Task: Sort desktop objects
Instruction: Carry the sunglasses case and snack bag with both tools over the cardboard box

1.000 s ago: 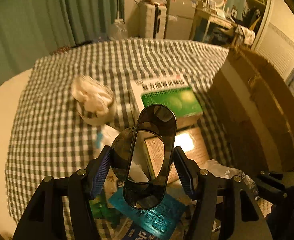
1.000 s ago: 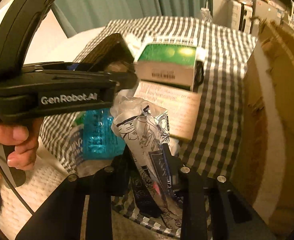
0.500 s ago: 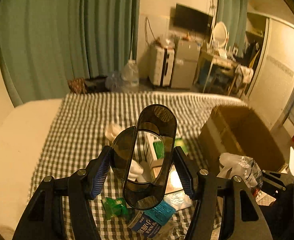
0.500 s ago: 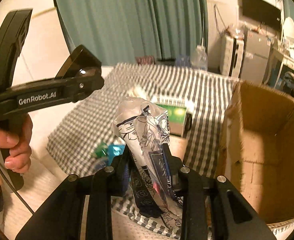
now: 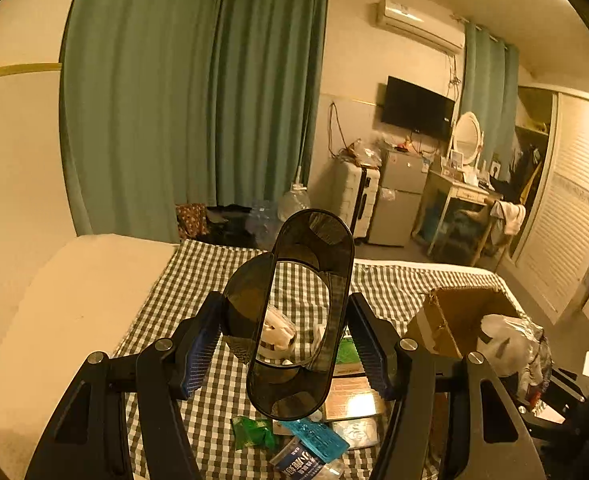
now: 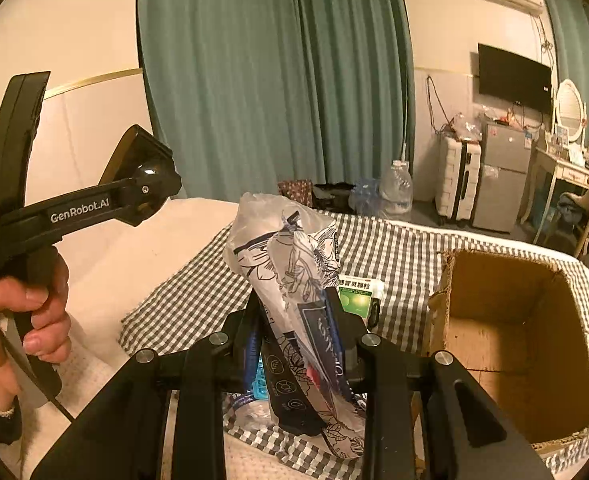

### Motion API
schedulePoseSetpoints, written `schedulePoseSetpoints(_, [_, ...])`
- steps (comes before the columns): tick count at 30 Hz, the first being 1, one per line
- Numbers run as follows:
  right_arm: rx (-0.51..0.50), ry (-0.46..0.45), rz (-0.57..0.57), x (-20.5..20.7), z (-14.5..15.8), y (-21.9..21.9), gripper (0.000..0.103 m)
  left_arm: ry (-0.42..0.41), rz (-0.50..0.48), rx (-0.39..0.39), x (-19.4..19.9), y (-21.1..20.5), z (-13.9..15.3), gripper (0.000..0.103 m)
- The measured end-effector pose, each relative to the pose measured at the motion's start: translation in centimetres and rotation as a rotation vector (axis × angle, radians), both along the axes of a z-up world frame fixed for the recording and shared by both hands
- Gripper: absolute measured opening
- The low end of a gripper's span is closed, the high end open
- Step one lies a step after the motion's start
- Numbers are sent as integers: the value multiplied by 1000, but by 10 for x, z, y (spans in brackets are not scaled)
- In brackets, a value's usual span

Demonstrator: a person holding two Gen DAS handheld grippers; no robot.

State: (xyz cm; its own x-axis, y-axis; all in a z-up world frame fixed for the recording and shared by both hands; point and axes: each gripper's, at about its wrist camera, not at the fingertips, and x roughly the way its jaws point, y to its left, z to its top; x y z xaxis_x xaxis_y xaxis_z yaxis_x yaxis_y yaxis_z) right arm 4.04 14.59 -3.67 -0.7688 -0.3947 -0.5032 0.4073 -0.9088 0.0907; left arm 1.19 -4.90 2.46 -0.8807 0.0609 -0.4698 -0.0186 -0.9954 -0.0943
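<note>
Left claw [image 5: 286,344] clamped on dark smoked-plastic holder [image 5: 300,312], right claw [image 6: 294,344] clamped on printed plastic packet [image 6: 294,276], both raised over checked bed [image 6: 398,256], presumably for open cardboard box [image 6: 506,316] at right.

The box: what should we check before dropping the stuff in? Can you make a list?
1. Box open on top: ok.
2. Box empty inside: ok, bare cardboard shows.
3. Right gripper shut on the packet: ok.
4. Left gripper shut on the dark holder: ok.
5. Packet above the box: not ok, it is off to the box's left.
6. Holder fits in the box: cannot tell.
</note>
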Motion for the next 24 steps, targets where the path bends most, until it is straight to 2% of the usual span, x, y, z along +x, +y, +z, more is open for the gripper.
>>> schedulePoseSetpoints(5, [-6,26,-5,7,10,4,27,17,8,-8,6,5,0,64])
schedulePoseSetpoints(12, [-19,60,-44,10,23,30,27,24,-11,6,5,23,-4,64])
schedulePoseSetpoints(19, [-15,77,-107,11,38,59,27,22,-78,-7,0,52,0,64])
schedulePoseSetpoints(24, [-32,72,-143,8,50,79,27,14,-124,16,0,66,5,64])
